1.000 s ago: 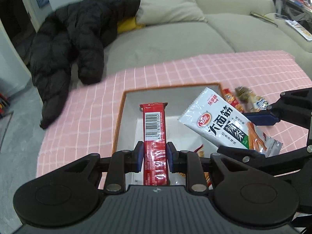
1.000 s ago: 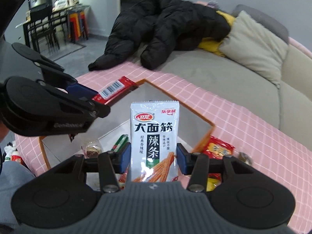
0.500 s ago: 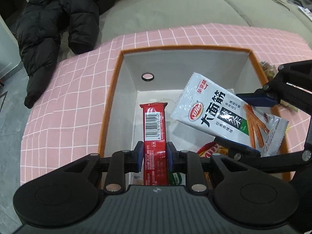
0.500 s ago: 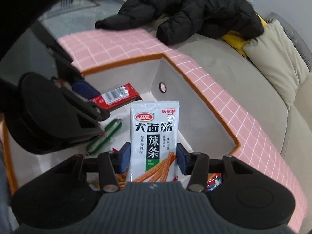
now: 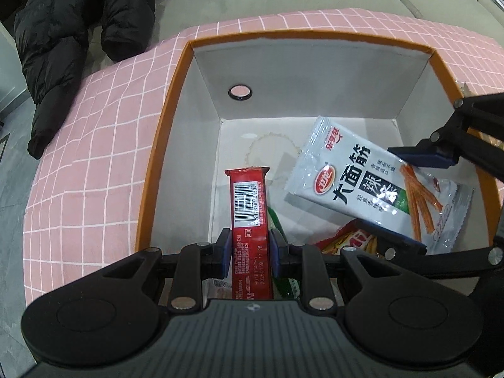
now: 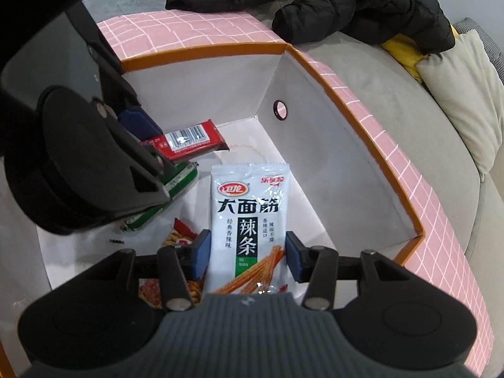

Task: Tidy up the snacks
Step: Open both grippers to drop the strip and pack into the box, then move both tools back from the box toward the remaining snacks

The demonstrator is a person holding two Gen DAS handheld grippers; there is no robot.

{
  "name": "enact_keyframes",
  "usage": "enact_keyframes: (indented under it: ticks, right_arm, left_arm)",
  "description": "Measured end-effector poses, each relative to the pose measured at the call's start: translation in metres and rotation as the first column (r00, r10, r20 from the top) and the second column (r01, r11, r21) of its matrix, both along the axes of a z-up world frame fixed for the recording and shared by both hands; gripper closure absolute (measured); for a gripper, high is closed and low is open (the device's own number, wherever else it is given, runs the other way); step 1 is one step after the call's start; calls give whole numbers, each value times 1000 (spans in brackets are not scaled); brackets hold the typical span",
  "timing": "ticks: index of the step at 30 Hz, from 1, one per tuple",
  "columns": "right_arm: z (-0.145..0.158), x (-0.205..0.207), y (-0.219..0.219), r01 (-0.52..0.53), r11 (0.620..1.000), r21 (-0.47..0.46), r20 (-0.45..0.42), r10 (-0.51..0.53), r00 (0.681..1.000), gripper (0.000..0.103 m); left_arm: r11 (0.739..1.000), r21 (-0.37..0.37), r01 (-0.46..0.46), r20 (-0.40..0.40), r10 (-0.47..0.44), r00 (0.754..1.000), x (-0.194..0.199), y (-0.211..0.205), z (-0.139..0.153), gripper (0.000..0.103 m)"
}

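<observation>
Snacks go in gently: left claw (image 5: 249,249) clamped on red bar (image 5: 250,217), right claw (image 6: 248,256) on white pack (image 6: 249,220), should let go low in box (image 5: 315,72).

A pink checked tablecloth (image 5: 104,145) covers the table; an orange-rimmed box (image 5: 163,116) sits directly on it.

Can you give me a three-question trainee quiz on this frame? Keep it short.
1. True or false: the left gripper is shut on the red bar.
2. What does the right gripper hold? A) green stick B) white spicy-strip packet C) nothing
3. Fill in: both snacks are held over the inside of the orange-rimmed ____.

Key: 1 true; 2 B; 3 box. A green packet and a red-and-yellow packet already lie inside.
</observation>
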State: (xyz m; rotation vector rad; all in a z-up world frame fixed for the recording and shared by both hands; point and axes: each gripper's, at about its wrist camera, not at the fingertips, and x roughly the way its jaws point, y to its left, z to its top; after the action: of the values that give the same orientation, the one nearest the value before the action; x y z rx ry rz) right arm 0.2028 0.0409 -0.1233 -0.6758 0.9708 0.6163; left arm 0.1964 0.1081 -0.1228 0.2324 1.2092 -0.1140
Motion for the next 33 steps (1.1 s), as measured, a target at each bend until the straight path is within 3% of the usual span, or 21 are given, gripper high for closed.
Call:
enact_keyframes:
  ticks: [6,8,12,19,23,33]
  right_arm:
    - [1,3,0,-6,1000,-5,-2,6,1000,54]
    - [2,1,-2,-5,1000,-2,1,5,1000,53]
    - [10,-3,-3,1,1000,4,29,-1,1000,40]
    - [29,-9,-9,27,999,33,58,-29,998,32]
    - [41,-17,-17,34,998,59,83,-39,996,27]
    - [81,-46,-39,93,983,161,138,-115,984,27]
  left_arm:
    - [1000,11,10,19,-10,1000,-2,-2,4,75]
    - [1000,20,9,29,-9,1000,-4,-3,8,67]
    - [1000,11,5,45,-5,999,-8,-3,16,63]
    - [1000,14,7,100,-8,995,-22,-6,33,51]
    - [1000,20,6,130,-8,991,-36,-10,43,50]
    - [998,29,-62,268,52,962,-65,-21,86,50]
